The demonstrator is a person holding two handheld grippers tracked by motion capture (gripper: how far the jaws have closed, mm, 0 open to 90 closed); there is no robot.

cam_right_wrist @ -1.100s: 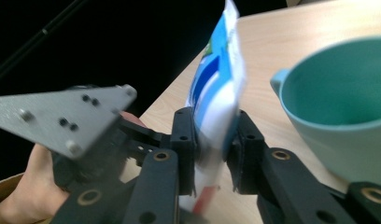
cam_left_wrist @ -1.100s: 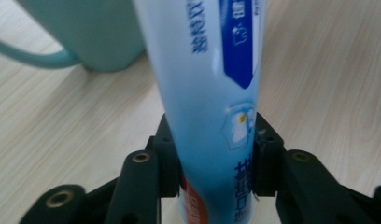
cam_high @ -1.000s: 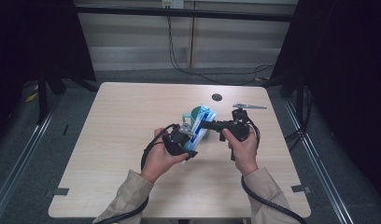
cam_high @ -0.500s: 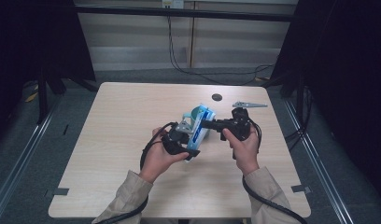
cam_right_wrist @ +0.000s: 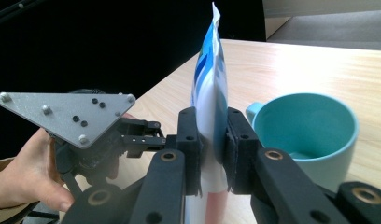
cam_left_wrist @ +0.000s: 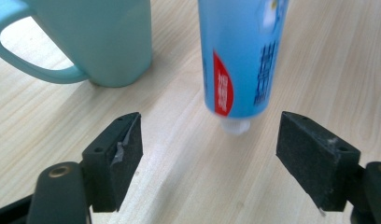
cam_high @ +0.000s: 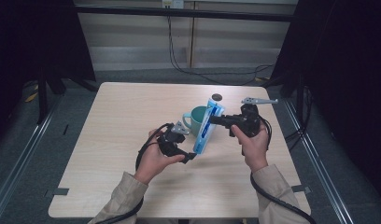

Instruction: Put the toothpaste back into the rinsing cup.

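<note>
A blue toothpaste tube stands tilted over the table, crimped end up and white cap down. My right gripper is shut on the tube's upper part; in the right gripper view its jaws squeeze the tube flat. My left gripper is open near the cap end. In the left gripper view its gap is wide, and the cap hangs just beyond it without touching. A teal mug stands upright just behind the tube, handle to the left, and looks empty.
A small dark disc lies on the wooden table behind the mug. The table's right edge and dark curtains are close to my right hand. Cables trail from both grippers toward the person.
The tube has swung up from lying low between both grippers to standing tilted in the right one, uncovering the mug. My left gripper has drawn back slightly.
</note>
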